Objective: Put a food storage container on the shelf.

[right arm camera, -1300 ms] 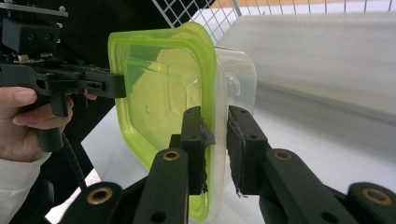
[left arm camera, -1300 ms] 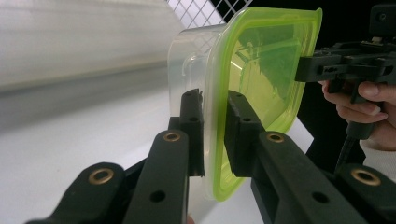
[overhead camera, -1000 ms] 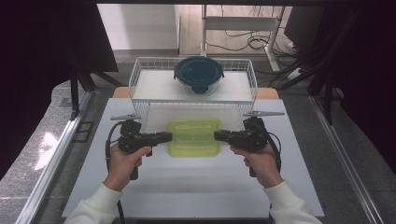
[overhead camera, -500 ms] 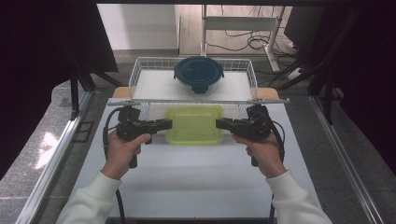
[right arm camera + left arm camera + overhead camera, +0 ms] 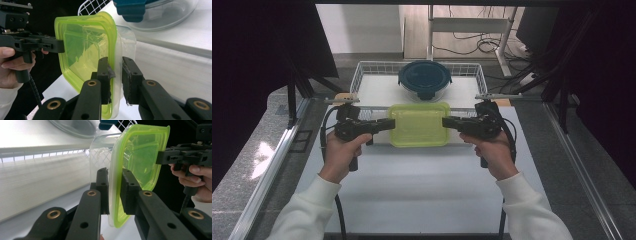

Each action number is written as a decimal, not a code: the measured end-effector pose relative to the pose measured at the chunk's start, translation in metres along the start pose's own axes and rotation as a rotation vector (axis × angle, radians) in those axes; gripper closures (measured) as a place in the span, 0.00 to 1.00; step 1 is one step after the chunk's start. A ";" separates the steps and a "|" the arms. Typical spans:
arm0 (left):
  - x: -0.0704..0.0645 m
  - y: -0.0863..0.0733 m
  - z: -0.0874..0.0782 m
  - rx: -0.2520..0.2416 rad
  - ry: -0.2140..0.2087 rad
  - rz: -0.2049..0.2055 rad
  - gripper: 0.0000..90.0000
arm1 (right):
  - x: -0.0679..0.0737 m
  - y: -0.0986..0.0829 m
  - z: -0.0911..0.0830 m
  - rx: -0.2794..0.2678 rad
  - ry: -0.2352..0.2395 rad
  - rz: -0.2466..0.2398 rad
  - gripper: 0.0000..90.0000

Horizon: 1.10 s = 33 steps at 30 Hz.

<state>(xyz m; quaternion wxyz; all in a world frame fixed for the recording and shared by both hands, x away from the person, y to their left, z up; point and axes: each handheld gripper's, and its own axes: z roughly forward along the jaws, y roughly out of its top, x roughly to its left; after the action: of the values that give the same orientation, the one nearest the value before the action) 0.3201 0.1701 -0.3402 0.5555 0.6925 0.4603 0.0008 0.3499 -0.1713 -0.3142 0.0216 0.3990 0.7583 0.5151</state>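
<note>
We are holding the green-lidded container [image 5: 419, 124] level between us, left gripper [image 5: 388, 124] and right gripper [image 5: 447, 122] each clamping an opposite rim; the wire basket [image 5: 362, 72] is lying straight ahead

Two grippers: left gripper [image 5: 388, 124], right gripper [image 5: 447, 121]. One green-lidded container [image 5: 419, 124]. One blue-lidded round container [image 5: 425, 78]. One wire basket [image 5: 362, 71]. One white table [image 5: 412, 185]. Two hands.

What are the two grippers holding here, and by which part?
Both hold the green-lidded clear container: the left gripper clamps the lid's rim on one side, the right gripper clamps the rim on the opposite side.
</note>
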 end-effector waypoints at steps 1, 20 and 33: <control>0.000 0.001 0.000 -0.001 -0.001 0.000 0.88 | 0.000 0.001 0.000 -0.001 -0.002 -0.001 0.85; -0.009 0.035 -0.004 -0.019 0.010 0.026 0.88 | -0.001 0.031 -0.007 -0.038 0.003 -0.028 0.86; -0.015 0.065 -0.006 -0.031 0.027 0.058 0.87 | -0.006 0.055 -0.008 -0.072 0.010 -0.023 0.86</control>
<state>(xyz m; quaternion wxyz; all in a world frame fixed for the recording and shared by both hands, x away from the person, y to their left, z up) 0.3496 0.1676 -0.2803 0.5598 0.6967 0.4473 0.0332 0.3825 -0.1729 -0.2688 0.0380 0.3868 0.7439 0.5437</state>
